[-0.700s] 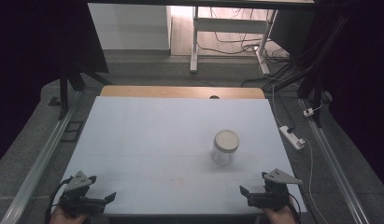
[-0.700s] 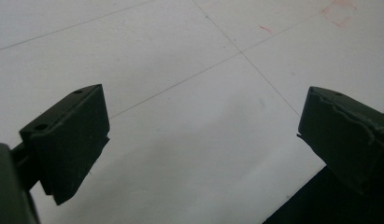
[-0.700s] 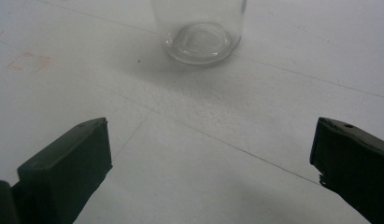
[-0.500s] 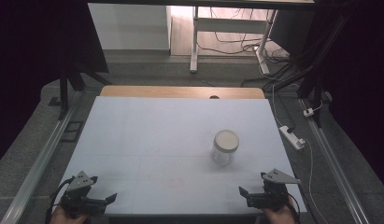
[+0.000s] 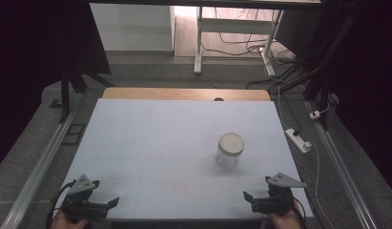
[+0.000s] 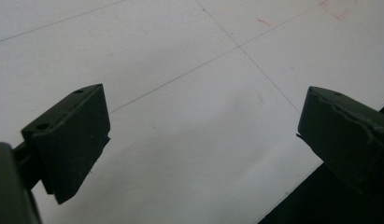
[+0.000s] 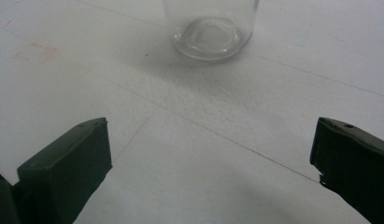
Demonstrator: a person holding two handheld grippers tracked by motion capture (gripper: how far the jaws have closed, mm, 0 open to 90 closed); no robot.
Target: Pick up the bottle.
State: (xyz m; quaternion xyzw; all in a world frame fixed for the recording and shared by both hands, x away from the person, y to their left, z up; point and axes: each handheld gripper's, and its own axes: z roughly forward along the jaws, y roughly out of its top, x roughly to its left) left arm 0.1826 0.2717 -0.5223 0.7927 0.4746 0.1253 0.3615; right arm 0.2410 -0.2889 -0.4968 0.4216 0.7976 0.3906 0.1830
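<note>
While I hold both at the near edge, my left gripper (image 5: 96, 202) and right gripper (image 5: 263, 198) gape wide, empty. On the white tabletop (image 5: 150, 143), crossed by faint lines, a lidded glass jar (image 5: 230, 150) stands right of centre, just ahead of the right gripper. Grey floor (image 5: 36, 129) and cables (image 5: 241, 45) surround it.

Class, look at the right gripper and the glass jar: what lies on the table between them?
Nothing: between the right gripper and the glass jar is bare white table with thin lines, as the right gripper view shows.
</note>
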